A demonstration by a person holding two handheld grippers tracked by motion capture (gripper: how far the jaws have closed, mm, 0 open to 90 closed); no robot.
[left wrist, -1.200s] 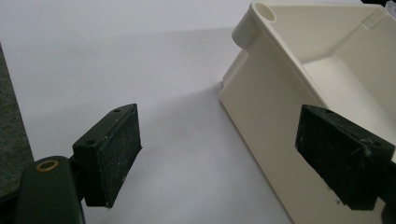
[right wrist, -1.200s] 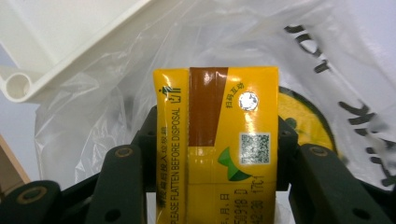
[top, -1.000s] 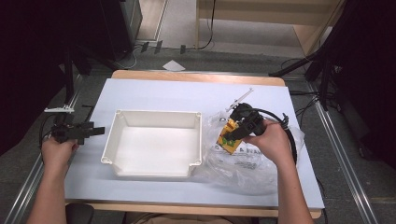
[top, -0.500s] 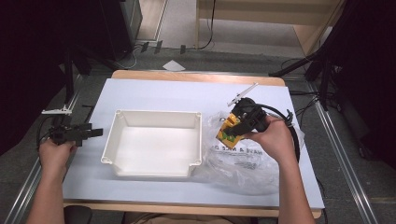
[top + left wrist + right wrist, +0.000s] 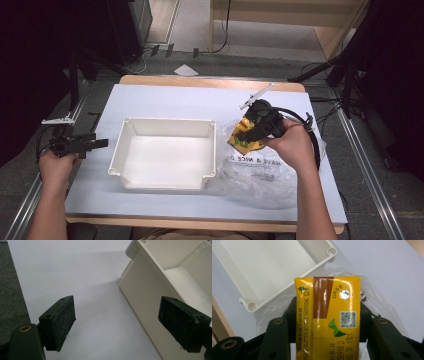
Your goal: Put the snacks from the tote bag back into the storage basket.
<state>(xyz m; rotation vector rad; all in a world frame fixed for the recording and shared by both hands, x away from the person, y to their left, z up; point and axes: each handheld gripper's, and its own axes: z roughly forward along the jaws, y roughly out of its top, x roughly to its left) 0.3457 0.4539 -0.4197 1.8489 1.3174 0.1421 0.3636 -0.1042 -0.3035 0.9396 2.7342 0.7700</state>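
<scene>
Right gripper (image 5: 246,134) holds a small yellow juice carton (image 5: 328,317) tight by its two flat sides, just above the clear plastic bag (image 5: 260,172) on the counter (image 5: 165,100). It looks light and a bit squashy, so hold it gently. Left gripper (image 5: 117,322) waits wide open beside the white tub (image 5: 165,152).

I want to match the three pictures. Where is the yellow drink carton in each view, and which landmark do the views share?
High view: the yellow drink carton is right of centre, in the right gripper, above the clear plastic bag.
Left gripper view: not in it.
Right gripper view: the carton is at centre, clamped between the two black jaws.
Shared landmark: the white tray, left of the carton in the high view.
</scene>
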